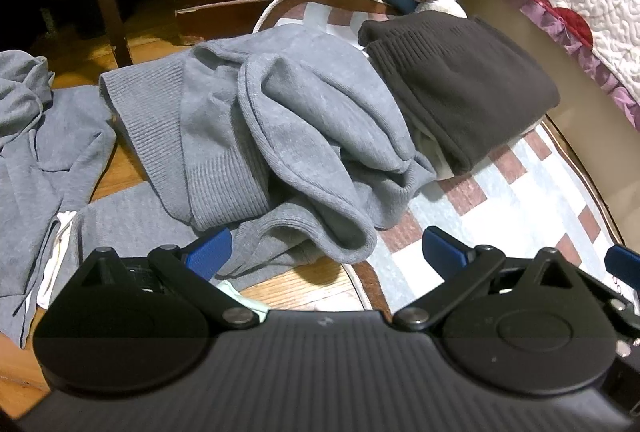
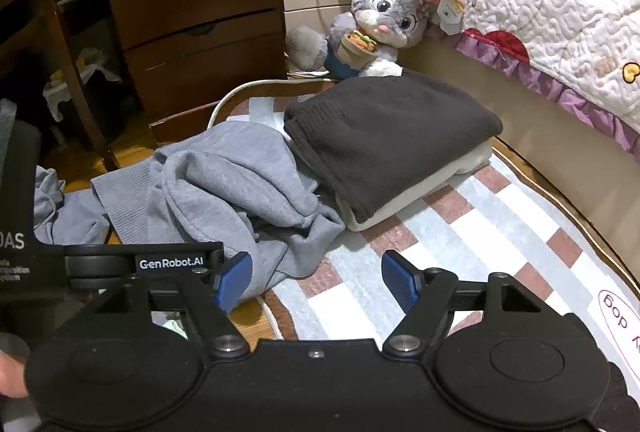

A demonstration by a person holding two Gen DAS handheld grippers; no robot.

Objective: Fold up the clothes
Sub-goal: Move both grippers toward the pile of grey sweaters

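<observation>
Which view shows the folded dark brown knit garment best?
Right wrist view: the folded dark brown knit garment sits near centre, whole top and the cream layer beneath visible. Left wrist view shows it off to the upper right, more foreshortened.

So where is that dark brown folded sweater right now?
In both views the dark brown sweater lies folded on a cream garment, on the checked rug, between the crumpled grey hoodie and the bed.

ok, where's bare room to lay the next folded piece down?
Free: the checked rug between the dark folded stack and the right gripper, running out to the bed base. A small strip of wood floor by the left gripper. Crowded: the rumpled grey sweater and grey hoodie.
</observation>
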